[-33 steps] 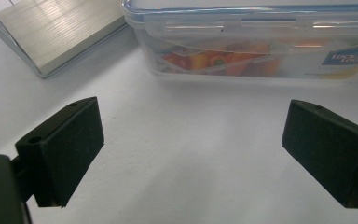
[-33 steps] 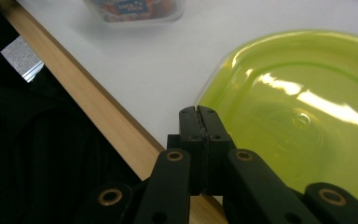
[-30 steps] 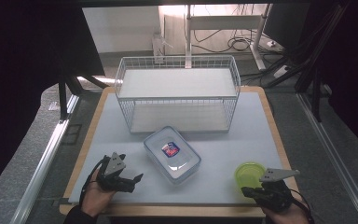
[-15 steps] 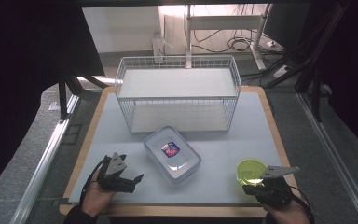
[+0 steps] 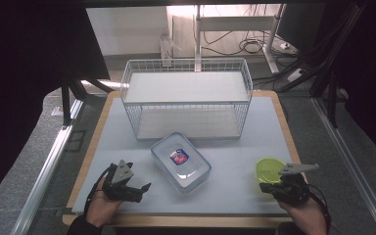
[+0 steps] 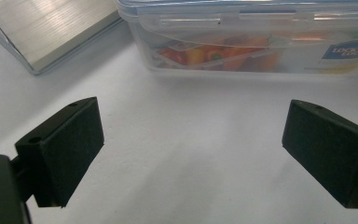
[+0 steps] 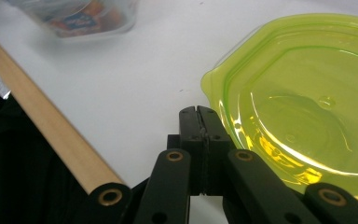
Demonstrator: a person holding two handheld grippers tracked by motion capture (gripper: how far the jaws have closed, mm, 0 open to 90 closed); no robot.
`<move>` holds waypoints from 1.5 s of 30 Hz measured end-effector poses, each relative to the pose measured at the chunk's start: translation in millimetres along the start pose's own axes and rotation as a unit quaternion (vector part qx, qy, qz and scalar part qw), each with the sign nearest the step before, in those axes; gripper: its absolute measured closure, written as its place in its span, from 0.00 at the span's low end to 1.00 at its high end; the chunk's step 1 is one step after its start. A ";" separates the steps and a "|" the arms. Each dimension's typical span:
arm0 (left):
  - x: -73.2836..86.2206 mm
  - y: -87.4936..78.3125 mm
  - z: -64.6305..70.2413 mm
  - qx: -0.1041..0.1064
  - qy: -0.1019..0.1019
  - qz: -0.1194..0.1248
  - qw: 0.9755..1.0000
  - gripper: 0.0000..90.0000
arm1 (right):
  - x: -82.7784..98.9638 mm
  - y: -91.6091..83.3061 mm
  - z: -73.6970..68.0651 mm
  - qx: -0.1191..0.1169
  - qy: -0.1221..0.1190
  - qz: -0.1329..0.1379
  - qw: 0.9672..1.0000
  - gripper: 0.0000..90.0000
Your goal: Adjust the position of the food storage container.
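Observation:
A clear lidded food box (image 5: 181, 162) with a blue label lies slantwise in the middle of the white table top. My left gripper (image 5: 142, 192) rests at the front left, pointing at the box. In the left gripper view its jaws stand wide apart (image 6: 193, 149) with nothing between them, and the box (image 6: 256, 42), with orange food inside, lies just ahead. A yellow-green round lid (image 5: 268, 168) lies at the front right. My right gripper (image 5: 265, 186) is at the lid's near edge. Its jaws (image 7: 198, 114) are pressed together, empty, right beside the lid's rim (image 7: 303, 102).
A white wire basket (image 5: 186, 98) with a shelf stands at the back centre. The table's wooden front edge (image 7: 51, 126) runs close to my right gripper. Bare white surface lies between the box and the lid.
My right gripper has moved forward, away from the table's front edge, and the green lid now lies a little farther back too. The left gripper and the box have stayed put.

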State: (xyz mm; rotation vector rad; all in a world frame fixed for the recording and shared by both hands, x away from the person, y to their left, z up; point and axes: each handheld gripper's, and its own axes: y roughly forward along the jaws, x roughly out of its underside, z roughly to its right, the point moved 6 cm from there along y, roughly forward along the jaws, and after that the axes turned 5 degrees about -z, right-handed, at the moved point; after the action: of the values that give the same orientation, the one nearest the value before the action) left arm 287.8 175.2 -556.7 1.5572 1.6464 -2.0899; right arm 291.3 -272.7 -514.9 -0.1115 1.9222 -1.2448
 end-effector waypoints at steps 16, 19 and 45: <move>-46.8 36.2 -71.1 0.015 -0.083 0.019 0.996 0.74 | -31.3 23.8 -47.8 0.004 -0.041 0.046 0.998 1.00; -53.9 48.4 -74.7 0.017 -0.074 0.012 0.997 0.83 | -34.8 32.2 -56.3 -0.006 -0.047 0.043 0.998 1.00; -46.8 38.5 -17.0 0.122 -0.085 0.007 0.989 1.00 | -51.5 79.5 -72.1 0.021 0.018 -0.011 1.000 1.00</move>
State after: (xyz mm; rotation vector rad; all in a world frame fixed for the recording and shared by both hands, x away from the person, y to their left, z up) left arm 344.1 148.2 -548.5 1.3949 1.3643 -2.4174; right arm 303.5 -156.1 -535.4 -0.0895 1.9276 -1.3100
